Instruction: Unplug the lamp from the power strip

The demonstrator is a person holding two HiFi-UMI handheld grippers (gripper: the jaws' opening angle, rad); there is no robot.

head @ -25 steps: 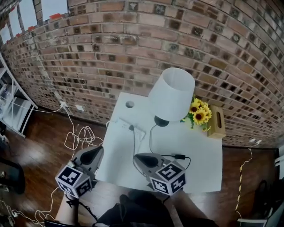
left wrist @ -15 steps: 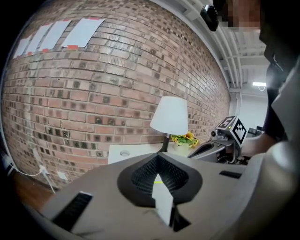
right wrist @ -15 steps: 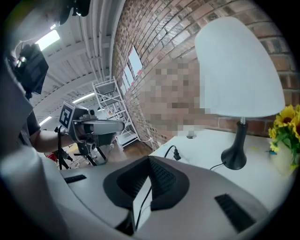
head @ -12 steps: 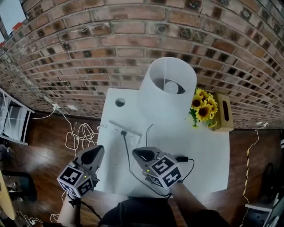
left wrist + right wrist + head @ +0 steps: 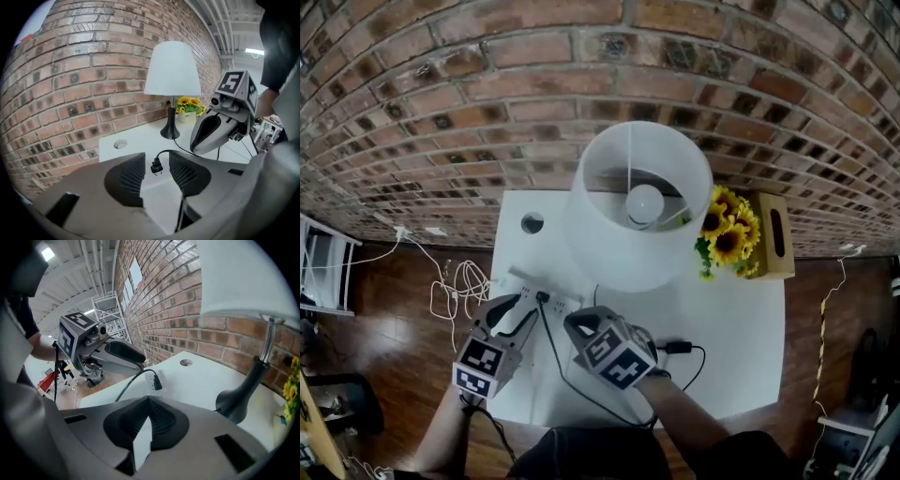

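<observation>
The lamp, with its white shade (image 5: 637,206) and black base (image 5: 170,133), stands on the white table (image 5: 741,328). Its black plug (image 5: 542,297) sits in the white power strip (image 5: 517,278) near the table's left edge. My left gripper (image 5: 523,309) hovers just short of the plug; its jaws have just been opening. In the left gripper view the plug (image 5: 156,167) shows in the gap of that gripper (image 5: 157,158), and the pads do not press on it. My right gripper (image 5: 572,323) is shut and empty beside the cord. The right gripper view shows it (image 5: 149,401) short of the plug (image 5: 156,380).
Yellow sunflowers (image 5: 722,234) and a wooden tissue box (image 5: 773,248) stand at the table's right back by the brick wall. A round hole (image 5: 532,223) is in the table's back left. The cord's inline switch (image 5: 678,347) lies right of my right gripper. White cables (image 5: 455,291) lie on the floor at left.
Both grippers moved forward and down, from the table's near edge to the power strip. The left gripper's jaws went from shut to open. The view shifted closer over the lamp.
</observation>
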